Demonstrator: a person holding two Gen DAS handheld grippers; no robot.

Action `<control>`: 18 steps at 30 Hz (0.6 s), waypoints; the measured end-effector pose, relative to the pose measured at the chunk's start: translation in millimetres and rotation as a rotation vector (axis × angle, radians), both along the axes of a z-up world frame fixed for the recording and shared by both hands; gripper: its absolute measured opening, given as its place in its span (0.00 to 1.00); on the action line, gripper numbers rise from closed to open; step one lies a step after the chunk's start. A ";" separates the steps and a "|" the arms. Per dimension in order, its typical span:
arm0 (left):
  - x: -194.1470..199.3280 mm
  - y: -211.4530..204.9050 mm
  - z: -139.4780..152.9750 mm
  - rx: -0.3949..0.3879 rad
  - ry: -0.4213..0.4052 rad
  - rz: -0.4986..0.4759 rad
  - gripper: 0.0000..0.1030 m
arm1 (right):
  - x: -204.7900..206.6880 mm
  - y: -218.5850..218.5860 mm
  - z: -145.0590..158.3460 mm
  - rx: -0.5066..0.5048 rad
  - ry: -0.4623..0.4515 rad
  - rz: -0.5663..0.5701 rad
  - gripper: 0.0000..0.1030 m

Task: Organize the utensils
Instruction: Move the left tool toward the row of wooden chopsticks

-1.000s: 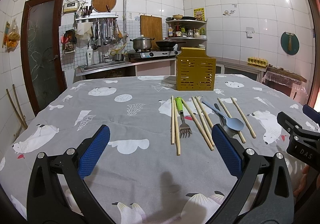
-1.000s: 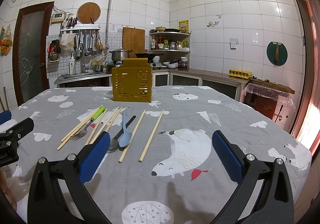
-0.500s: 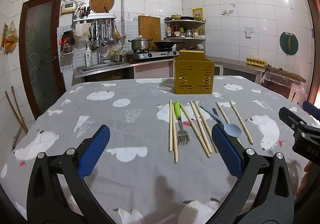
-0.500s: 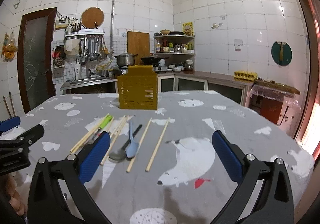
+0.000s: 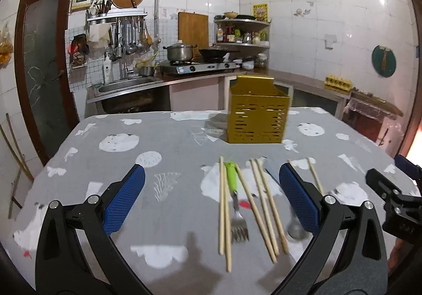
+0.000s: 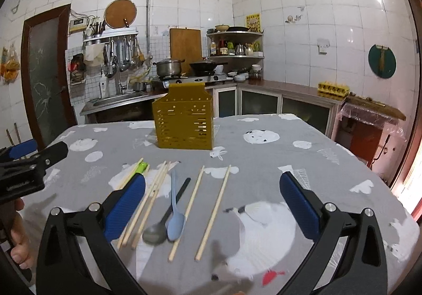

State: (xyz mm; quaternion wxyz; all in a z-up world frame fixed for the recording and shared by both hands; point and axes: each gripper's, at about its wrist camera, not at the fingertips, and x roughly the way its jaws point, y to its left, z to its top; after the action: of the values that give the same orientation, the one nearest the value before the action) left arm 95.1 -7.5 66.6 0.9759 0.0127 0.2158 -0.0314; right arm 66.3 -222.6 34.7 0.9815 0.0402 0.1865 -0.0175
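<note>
Utensils (image 6: 174,205) lie mid-table before the yellow caddy (image 6: 184,124); both tongs (image 5: 211,197) (image 6: 211,205) hover released, holding nothing.

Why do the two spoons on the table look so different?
The blue spoon is pale blue all over, while the dark spoon has a grey bowl and a black handle. The blue spoon lies nearly straight; the dark spoon slants, its handle crossing behind the blue one. Both lie flat among the chopsticks, bowls toward the camera.

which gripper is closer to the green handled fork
Left. The left gripper has the green handled fork lying between its open fingers, just ahead. The right gripper sits further to the right, over the spoons and loose chopsticks, with the fork mostly hidden behind its left finger.
</note>
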 end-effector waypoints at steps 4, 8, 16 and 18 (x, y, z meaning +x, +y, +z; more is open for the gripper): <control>30.2 0.6 4.1 0.007 0.023 0.001 0.95 | 28.9 -1.5 -3.3 -0.009 0.050 0.005 0.97; 58.5 0.7 3.4 -0.009 0.059 -0.019 0.95 | 59.3 -3.8 -9.3 0.002 0.101 0.006 0.97; 98.1 3.7 -4.8 -0.009 0.075 -0.005 0.95 | 105.0 -4.4 -4.5 0.004 0.116 -0.033 0.97; 107.8 1.3 -6.5 0.012 0.078 -0.003 0.95 | 116.7 -5.5 -5.3 0.006 0.137 -0.046 0.97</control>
State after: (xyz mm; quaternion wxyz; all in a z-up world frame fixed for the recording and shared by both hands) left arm 203.0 -6.2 60.1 0.9665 0.0175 0.2540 -0.0320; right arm 183.0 -228.1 29.5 0.9657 0.0464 0.2521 -0.0423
